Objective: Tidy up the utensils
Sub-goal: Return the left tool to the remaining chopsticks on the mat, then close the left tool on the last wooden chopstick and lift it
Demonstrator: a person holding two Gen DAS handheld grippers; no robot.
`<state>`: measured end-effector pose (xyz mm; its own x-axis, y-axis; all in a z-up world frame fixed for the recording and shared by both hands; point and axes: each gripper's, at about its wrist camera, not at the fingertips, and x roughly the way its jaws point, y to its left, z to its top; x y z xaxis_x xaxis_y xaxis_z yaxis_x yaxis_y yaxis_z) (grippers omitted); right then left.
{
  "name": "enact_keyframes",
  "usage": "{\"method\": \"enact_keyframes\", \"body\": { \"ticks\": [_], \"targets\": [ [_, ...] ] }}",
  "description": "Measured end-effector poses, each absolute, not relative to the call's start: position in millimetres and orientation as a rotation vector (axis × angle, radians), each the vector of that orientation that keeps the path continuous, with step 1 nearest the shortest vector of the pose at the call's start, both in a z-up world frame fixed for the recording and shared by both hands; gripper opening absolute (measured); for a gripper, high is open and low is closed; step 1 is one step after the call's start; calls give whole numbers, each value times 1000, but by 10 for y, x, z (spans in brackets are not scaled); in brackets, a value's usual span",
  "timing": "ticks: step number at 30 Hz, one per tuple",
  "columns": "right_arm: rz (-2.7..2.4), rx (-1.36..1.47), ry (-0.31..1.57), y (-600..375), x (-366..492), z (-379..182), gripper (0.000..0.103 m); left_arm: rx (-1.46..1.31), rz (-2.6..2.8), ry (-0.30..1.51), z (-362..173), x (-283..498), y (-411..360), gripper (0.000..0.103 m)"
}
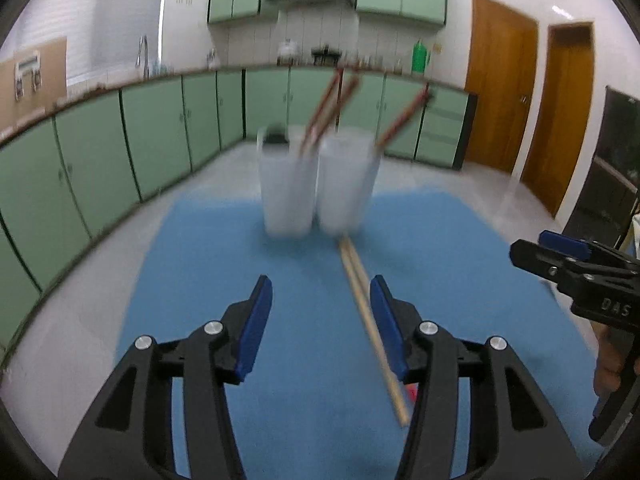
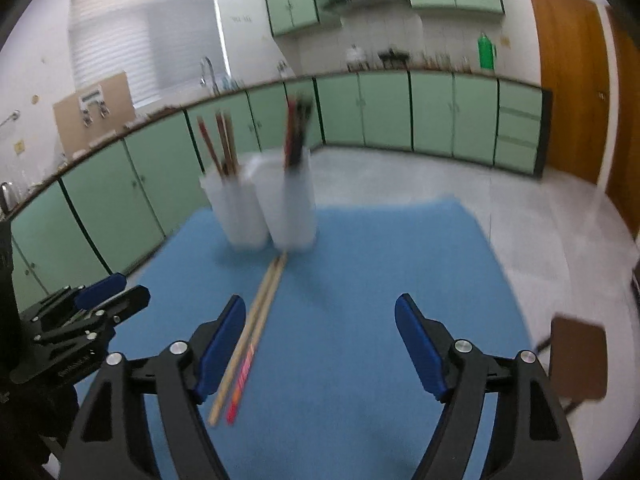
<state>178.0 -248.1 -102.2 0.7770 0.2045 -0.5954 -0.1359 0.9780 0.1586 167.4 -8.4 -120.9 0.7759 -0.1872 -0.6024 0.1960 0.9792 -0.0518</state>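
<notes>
Two translucent white cups stand side by side at the far end of the blue mat, with dark red chopsticks sticking out of them. A pair of light wooden chopsticks with a red end lies on the mat, running from the cups toward me. My left gripper is open and empty above the mat, the chopsticks beside its right finger. My right gripper is open and empty, the chopsticks beside its left finger. The cups also show in the right wrist view.
The mat lies on a white table. Green cabinets line the far walls. Wooden doors stand at right. A brown stool stands beside the table at right.
</notes>
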Motion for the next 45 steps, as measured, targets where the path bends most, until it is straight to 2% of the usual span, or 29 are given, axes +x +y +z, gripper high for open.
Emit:
{"method": "enact_keyframes", "body": {
  "ticks": [7, 14, 21, 30, 33, 34, 35, 45],
  "targets": [
    [199, 83, 742, -2221, 1646, -1436, 76, 33, -184, 757, -1707, 1550, -44, 50],
    [205, 32, 763, -1926, 1537, -1628, 71, 30, -151, 783, -1806, 1487, 32, 50],
    [231, 0, 810, -1782, 1546, -1732, 57, 18, -134, 800, -1814, 1459, 90, 51],
    [252, -32, 871, -1639, 1581, -1846, 33, -6, -119, 806, -1800, 1445, 183, 52],
    [262, -32, 874, -1639, 1570, -1850, 20, 4, -122, 808, -1801, 1452, 162, 52],
    [265, -27, 876, -1651, 1569, -1854, 11, 9, -124, 809, -1803, 1456, 150, 52],
    [273, -19, 879, -1664, 1570, -1856, 7, 20, -126, 810, -1803, 1458, 125, 52],
    [225, 40, 877, -2022, 1528, -1828, 6, 10, -194, 802, -1760, 1414, -150, 52]
  ]
}}
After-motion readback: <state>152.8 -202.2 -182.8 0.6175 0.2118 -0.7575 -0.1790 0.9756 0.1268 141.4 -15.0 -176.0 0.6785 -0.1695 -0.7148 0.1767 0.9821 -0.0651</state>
